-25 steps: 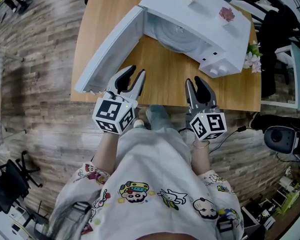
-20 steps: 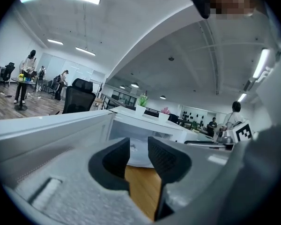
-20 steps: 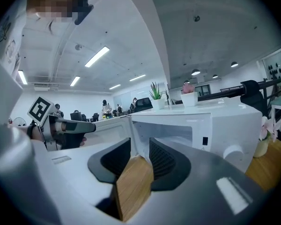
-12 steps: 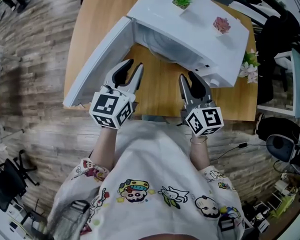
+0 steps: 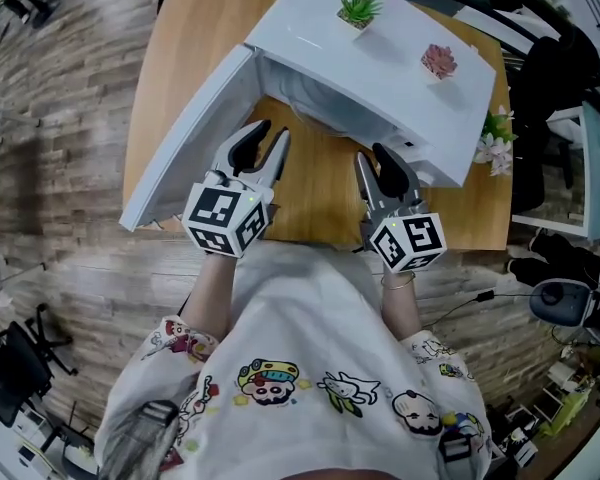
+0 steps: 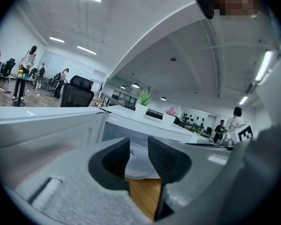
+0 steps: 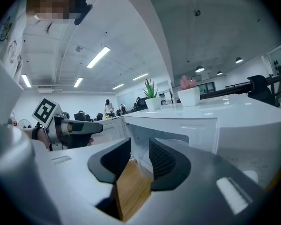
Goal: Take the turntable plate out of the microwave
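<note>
The white microwave (image 5: 380, 63) stands on the wooden table (image 5: 320, 193) with its door (image 5: 190, 148) swung open to the left. In the head view its top hides the cavity. The pale turntable plate (image 6: 136, 165) shows inside the cavity in the left gripper view, lying flat beyond the jaws. My left gripper (image 5: 268, 136) hovers over the table in front of the opening, open with nothing between its fingers. My right gripper (image 5: 375, 158) is beside it, in front of the control panel side, also open and empty. Both point at the microwave (image 7: 201, 125).
A green potted plant (image 5: 358, 3) and a pink one (image 5: 438, 60) stand on top of the microwave. White flowers (image 5: 495, 133) sit at the table's right edge. A black chair (image 5: 550, 78) is to the right. The open door walls off the left side.
Both grippers have moved forward over the table toward the microwave opening. The head view has shifted, so the microwave's top now hides the plate. Jaws unchanged.
</note>
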`<state>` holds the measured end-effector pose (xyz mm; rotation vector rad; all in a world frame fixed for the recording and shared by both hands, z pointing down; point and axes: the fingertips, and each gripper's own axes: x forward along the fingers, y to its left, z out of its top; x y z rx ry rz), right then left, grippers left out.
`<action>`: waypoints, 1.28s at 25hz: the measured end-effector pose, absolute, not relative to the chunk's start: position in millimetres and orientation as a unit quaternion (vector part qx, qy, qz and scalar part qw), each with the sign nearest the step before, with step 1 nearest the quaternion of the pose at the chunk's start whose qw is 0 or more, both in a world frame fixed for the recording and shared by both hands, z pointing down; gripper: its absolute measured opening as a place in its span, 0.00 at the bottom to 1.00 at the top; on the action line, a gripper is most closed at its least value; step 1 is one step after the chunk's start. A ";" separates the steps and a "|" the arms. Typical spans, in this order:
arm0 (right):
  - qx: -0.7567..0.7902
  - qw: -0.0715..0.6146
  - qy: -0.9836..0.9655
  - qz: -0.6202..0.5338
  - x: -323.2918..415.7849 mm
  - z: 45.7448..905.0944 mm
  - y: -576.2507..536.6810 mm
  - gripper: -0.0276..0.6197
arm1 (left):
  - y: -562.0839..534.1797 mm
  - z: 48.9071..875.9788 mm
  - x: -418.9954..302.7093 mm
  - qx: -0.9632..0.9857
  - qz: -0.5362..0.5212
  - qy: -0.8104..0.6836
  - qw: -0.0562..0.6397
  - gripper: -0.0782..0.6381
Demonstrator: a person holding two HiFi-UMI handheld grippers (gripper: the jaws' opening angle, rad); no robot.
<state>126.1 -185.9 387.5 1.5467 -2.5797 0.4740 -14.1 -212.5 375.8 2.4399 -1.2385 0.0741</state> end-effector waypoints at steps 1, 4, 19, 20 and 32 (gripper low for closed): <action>0.511 0.046 -0.844 0.159 126.0 387.7 -187.1 0.23 | -214.7 375.7 -14.3 0.874 0.029 -0.440 0.202 0.27; 0.522 0.037 -0.834 0.173 126.0 389.5 -187.9 0.23 | -218.2 375.7 -14.6 0.878 0.035 -0.431 0.205 0.27; 0.551 0.023 -0.805 0.218 131.0 413.5 -178.1 0.23 | -214.5 401.3 -6.5 0.878 0.031 -0.398 0.263 0.27; 0.551 0.023 -0.804 0.223 131.2 416.3 -177.0 0.23 | -213.7 404.1 -5.5 0.879 0.032 -0.395 0.266 0.27; 0.565 0.009 -0.781 0.267 136.2 451.3 -168.3 0.22 | -211.7 449.0 7.5 0.864 0.019 -0.381 0.328 0.27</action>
